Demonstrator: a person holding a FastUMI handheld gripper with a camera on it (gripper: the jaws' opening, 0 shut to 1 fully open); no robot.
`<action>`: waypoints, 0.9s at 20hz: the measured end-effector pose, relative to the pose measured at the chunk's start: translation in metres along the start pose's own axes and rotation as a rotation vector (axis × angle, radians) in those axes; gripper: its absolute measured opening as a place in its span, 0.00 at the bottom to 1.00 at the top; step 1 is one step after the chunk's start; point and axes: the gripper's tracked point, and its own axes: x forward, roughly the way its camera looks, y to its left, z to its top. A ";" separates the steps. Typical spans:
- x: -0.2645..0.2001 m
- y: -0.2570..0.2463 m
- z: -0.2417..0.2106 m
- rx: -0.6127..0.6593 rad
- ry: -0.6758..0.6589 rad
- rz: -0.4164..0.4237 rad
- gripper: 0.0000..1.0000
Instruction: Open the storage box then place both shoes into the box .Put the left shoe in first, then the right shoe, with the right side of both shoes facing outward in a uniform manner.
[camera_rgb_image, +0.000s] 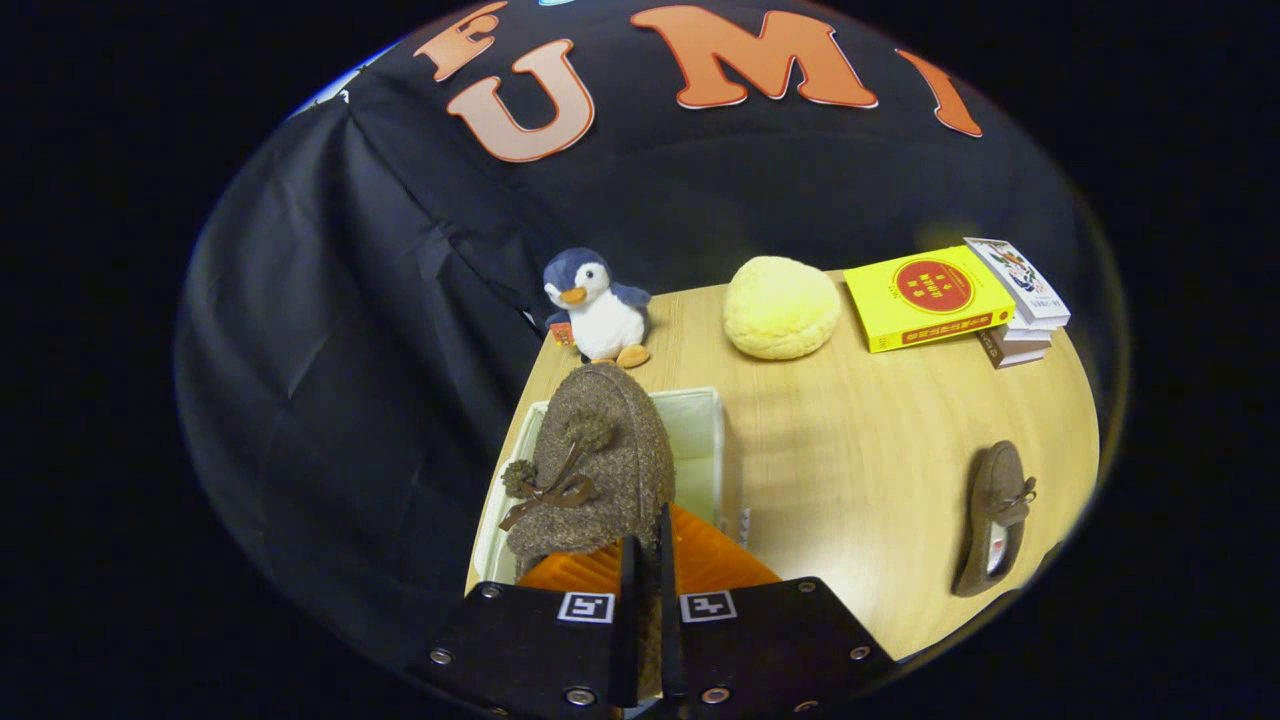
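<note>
The gripper (647, 560) has its 2 fingers drawn close together, pinching the rear edge of a brown fuzzy shoe (598, 460) between them, so the jaws are clamped on that shoe. This held shoe points away from the fingers, toe forward, with a small bow and 2 pom-poms on its upper, and it hangs over the white storage box (700, 420), covering most of the box's opening. The box is open at the top; its pale fabric-lined walls show just beyond and beside the shoe's toe, and whether the shoe touches the box's bottom cannot be told. An orange ribbed surface (710, 560) lies just ahead of the fingers, under the shoe's heel, at the box's near edge. All of this stands on a light wooden table (850, 480). Taking the box as the landmark: a plush penguin (598, 305) stands just beyond it, near the black cloth wall; a round yellow bun-shaped cushion (782, 307) sits beyond the box and to its right; farther right of that, well apart from the box, a yellow book (925, 297) leans on a short stack of books (1020, 300). The second brown shoe (995, 520) lies on the table well to the right of the box, near the table's edge, its opening facing up.
</note>
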 end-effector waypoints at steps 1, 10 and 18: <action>0.010 0.006 -0.004 0.003 0.013 -0.009 0.10; 0.091 0.021 -0.057 0.039 0.154 -0.112 0.10; 0.117 0.035 -0.087 0.023 0.297 -0.063 0.14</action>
